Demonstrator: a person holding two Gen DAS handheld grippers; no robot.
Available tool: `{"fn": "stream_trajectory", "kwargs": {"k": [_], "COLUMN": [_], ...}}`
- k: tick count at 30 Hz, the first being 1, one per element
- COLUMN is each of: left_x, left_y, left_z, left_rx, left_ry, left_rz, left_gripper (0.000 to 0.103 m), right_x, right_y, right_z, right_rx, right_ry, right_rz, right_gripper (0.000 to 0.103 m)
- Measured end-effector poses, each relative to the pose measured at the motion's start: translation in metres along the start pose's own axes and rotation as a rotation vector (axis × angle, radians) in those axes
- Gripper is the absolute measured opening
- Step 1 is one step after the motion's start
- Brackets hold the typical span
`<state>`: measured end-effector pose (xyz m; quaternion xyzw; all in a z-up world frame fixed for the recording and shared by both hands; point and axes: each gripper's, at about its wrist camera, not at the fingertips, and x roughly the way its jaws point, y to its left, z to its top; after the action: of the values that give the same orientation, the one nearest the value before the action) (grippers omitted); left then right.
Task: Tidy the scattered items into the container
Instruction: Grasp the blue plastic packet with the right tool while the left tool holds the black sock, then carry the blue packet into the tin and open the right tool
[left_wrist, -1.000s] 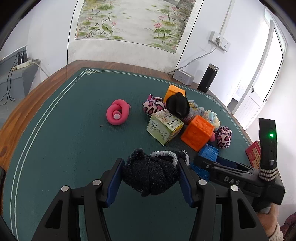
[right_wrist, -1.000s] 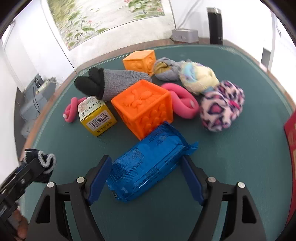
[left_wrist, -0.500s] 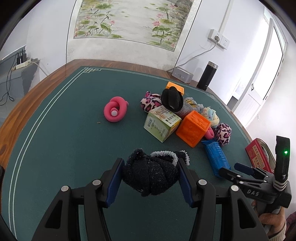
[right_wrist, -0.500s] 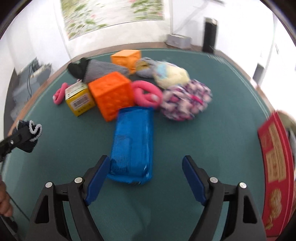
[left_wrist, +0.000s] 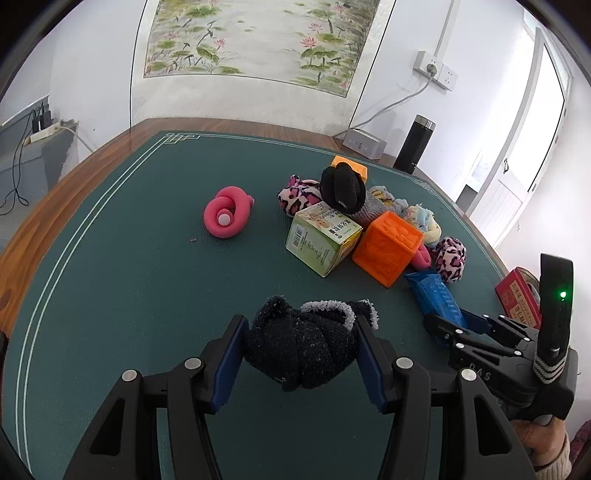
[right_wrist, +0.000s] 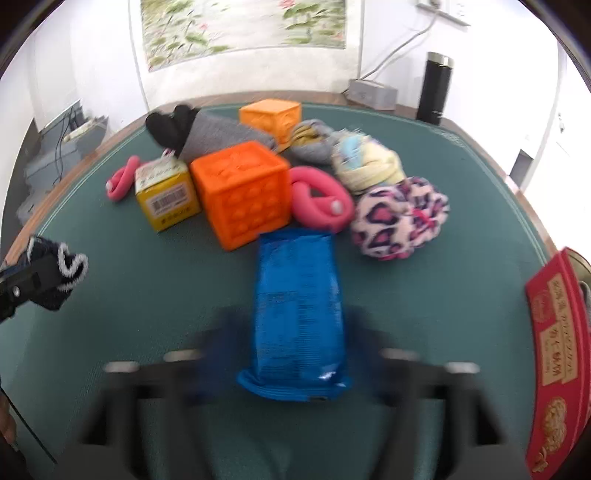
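The surface (left_wrist: 122, 280) was a dark green felt-like mat with pale border lines over a wooden rim, and most of the clutter sat bunched toward its far right. There lay a glossy green-and-yellow carton (left_wrist: 322, 238), a rubbery orange cube (left_wrist: 386, 249) with embossed faces and a second orange cube (right_wrist: 271, 117) behind it, fuzzy leopard-print bundles (right_wrist: 400, 221), a soft pastel sock ball (right_wrist: 365, 168), a grey-and-black knit sock (right_wrist: 207, 133), and a smooth pink coiled tube (left_wrist: 227, 217) lying apart to the left. The left tongs (left_wrist: 300, 356) were clenched on a fluffy black sock ball (left_wrist: 301, 349) with a white-flecked cuff, held above the mat. The right tongs (right_wrist: 295, 354), motion-blurred in their own view, had just been closing, with a crinkly blue foil packet (right_wrist: 299, 310) lengthwise between them; the left wrist view showed their tips at the packet's near end, gripping it. The packet's far end almost touched the orange cube and a second pink tube (right_wrist: 319, 201). A red printed box (right_wrist: 554, 354), the container, stood at the right edge, near the right tongs. The whole left half and the near strip of the mat lay open.
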<state>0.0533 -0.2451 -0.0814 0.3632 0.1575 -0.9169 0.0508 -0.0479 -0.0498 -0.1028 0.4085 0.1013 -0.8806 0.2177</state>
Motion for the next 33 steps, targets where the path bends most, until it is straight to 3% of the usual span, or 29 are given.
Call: {"fn": "stream_trajectory", "kwargs": {"k": [15, 21, 33], "left_x": [-0.001, -0.007, -0.001], "left_y": [-0.027, -0.045, -0.098], "left_z": [-0.005, -0.007, -0.010], "left_rx": [0.105, 0.150, 0.207], "left_ry": [-0.028, -0.055, -0.027], "left_rz": [0.054, 0.067, 0.006], "left_gripper": [0.058, 0.058, 0.058], "right_x": [-0.044, -0.065, -0.116], "right_y": [-0.018, -0.036, -0.096], "right_z": [-0.017, -0.022, -0.044], "right_rx": [0.112, 0.147, 0.253], "right_ry": [-0.122, -0.167, -0.283], "right_rz": [0.081, 0.069, -0.027], "right_gripper": [0.046, 0.046, 0.046]}}
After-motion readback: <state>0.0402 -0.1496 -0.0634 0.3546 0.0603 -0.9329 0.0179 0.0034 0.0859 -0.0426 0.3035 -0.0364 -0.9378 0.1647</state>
